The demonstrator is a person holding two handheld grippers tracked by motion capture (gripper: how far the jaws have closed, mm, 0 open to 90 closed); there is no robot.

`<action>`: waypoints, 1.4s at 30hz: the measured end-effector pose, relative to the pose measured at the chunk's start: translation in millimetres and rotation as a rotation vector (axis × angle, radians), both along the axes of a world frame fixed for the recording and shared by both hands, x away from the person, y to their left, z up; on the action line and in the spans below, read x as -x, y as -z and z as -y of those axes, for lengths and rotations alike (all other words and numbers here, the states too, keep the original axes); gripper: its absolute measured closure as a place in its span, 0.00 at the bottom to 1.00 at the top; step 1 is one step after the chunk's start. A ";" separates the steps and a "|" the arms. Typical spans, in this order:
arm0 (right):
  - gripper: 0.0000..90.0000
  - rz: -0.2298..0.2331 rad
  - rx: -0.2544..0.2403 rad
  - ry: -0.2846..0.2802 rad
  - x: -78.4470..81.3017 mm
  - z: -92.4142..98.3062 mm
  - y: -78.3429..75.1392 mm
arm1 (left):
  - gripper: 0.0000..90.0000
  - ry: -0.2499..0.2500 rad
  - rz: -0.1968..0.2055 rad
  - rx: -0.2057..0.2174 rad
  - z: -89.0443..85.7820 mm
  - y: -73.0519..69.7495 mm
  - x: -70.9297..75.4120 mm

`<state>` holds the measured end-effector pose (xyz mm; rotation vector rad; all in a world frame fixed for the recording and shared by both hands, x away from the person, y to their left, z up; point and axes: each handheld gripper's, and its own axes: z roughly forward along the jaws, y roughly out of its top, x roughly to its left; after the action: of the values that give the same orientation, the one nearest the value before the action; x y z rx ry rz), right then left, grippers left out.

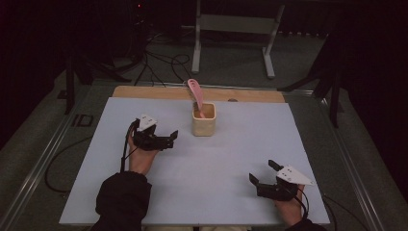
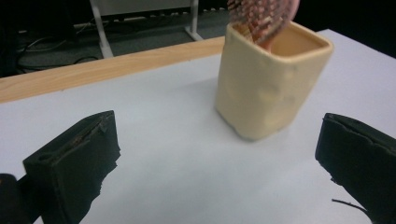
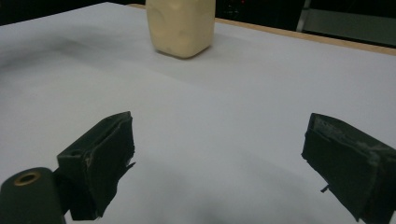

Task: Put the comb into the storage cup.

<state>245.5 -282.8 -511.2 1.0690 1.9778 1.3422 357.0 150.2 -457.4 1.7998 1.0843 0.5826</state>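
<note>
Both claws gaping — left claw (image 1: 166,138), right claw (image 1: 262,174); beyond, squarish cream cup (image 1: 204,120) holding pink bristled hairbrush (image 1: 196,93) — matte white bench (image 1: 216,163).

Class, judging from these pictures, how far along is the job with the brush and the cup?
Done: the pink hairbrush stands inside the cream cup. In hand: nothing; the left gripper near the cup and the right gripper farther off are both open. Left: apparently nothing except drawing the grippers away.
</note>
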 end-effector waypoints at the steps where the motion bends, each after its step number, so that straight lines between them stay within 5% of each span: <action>1: 0.10 0.000 0.000 0.001 0.0 0.0 0.1 | 0.00 0.001 0.006 -0.005 -3.7 0.9 4.7; 22: 0.10 0.002 0.006 -0.004 1.4 -4.9 0.4 | 0.00 -0.042 0.065 -0.018 -69.0 19.4 81.5; 27: 0.10 0.011 -0.001 -0.002 2.7 -5.4 -1.5 | 0.00 -0.041 0.057 0.005 -74.4 23.8 94.1; 33: 0.10 0.019 -0.018 0.002 2.9 -5.3 -4.6 | 0.00 -0.050 0.097 0.003 -80.8 26.4 115.4; 42: 0.10 0.064 -0.062 0.016 3.6 -2.9 -20.1 | 0.00 -0.071 0.138 0.003 -88.6 26.1 127.8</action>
<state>241.9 -279.8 -491.1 1.0535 1.8892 1.4198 229.2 238.8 -483.5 1.6973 1.0570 0.7368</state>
